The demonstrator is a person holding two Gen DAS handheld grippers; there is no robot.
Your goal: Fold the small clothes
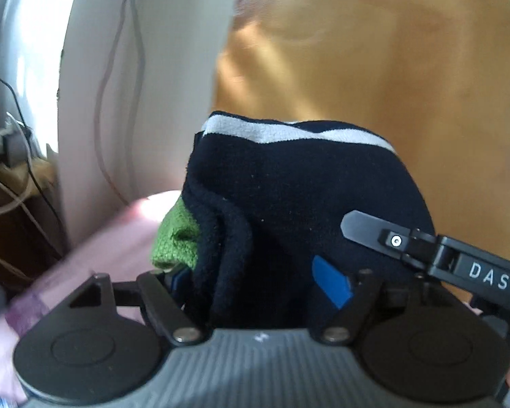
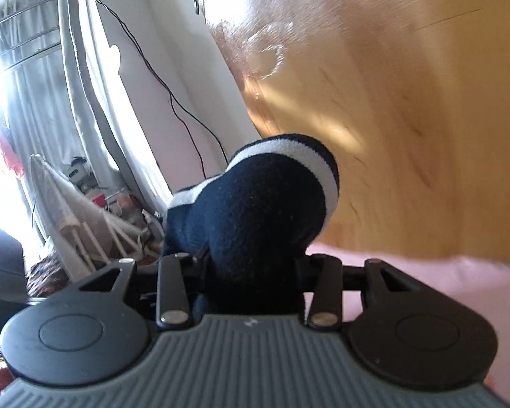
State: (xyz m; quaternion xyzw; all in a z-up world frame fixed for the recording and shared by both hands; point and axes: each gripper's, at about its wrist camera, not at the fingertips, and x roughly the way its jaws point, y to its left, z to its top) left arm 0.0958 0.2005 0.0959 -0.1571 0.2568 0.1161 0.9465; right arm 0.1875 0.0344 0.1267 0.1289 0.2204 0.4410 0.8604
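A dark navy fleece garment (image 1: 289, 197) with white stripes is bunched up between the jaws of my left gripper (image 1: 255, 275), which is shut on it. One blue pad (image 1: 331, 280) shows against the cloth. From the right, a black finger (image 1: 363, 227) of the other gripper lies on the garment's outer side. In the right wrist view the same navy garment (image 2: 265, 210) bulges out of my right gripper (image 2: 251, 268), shut on it with its fingertips buried in the fabric. The garment hangs above the wooden table (image 1: 374, 51).
A green knitted piece (image 1: 176, 238) and a pink cloth (image 1: 95, 258) lie left of the garment; the pink cloth (image 2: 442, 275) also shows under the right gripper. Behind the wooden table (image 2: 408, 102) are a white wall (image 1: 146, 68) with hanging cables and floor clutter (image 2: 95, 204).
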